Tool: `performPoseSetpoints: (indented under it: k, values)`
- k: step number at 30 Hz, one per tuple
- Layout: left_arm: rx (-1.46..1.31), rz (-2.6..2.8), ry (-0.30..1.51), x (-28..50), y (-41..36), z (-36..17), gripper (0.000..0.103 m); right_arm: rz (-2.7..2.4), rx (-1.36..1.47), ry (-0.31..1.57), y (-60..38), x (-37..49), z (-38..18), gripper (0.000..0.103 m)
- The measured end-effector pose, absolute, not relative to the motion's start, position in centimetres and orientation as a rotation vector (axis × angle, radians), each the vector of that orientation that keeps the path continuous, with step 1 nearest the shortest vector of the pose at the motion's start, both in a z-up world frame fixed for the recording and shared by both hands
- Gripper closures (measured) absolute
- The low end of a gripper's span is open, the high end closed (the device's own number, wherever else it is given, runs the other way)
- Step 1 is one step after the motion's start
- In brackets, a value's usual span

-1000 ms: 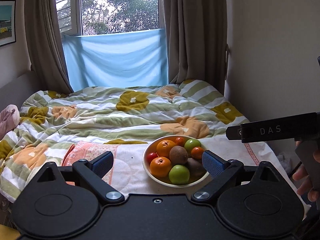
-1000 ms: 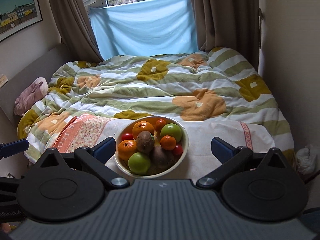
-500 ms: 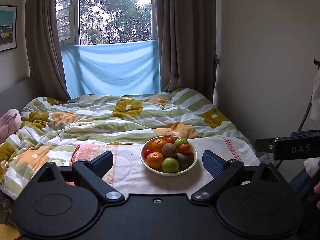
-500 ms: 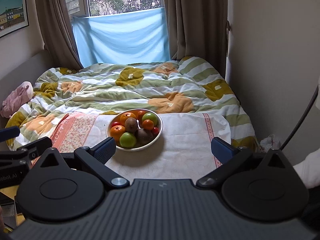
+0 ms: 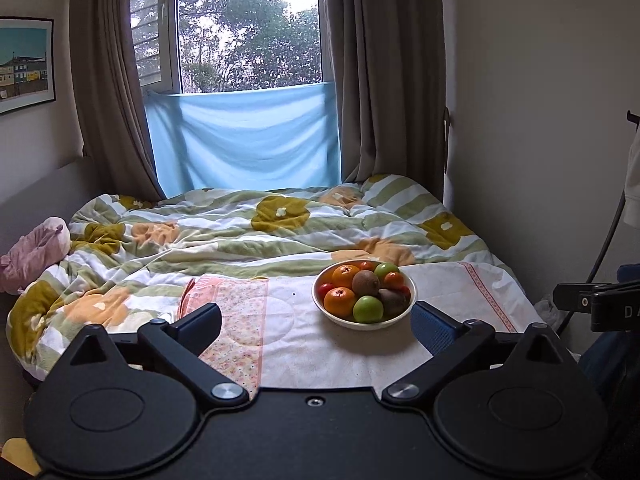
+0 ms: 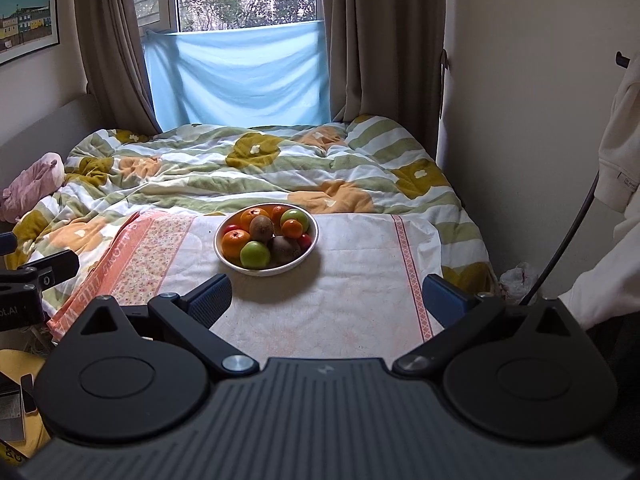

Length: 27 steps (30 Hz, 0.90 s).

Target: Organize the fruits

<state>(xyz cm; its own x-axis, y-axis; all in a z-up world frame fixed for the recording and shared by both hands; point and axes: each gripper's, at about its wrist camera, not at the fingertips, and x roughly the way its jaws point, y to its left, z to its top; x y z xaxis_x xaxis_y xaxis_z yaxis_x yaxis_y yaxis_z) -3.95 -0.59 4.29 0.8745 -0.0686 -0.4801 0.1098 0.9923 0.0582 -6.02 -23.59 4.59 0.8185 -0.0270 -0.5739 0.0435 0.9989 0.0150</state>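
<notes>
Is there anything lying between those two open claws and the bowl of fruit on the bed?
Nothing visible. Between the left gripper and the bowl there is only bare white cloth. The right gripper likewise has only cloth ahead of it. Both are open, empty and held back from the bowl.
</notes>
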Motion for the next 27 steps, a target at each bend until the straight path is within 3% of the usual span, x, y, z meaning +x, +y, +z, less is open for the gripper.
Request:
performPoseSetpoints:
  k: [27]
  values:
    - [0.080, -0.076, 0.510, -3.8, 0.2, 3.8, 0.000, -0.023, 0.021, 0.633, -22.8, -5.1, 4.0, 0.000]
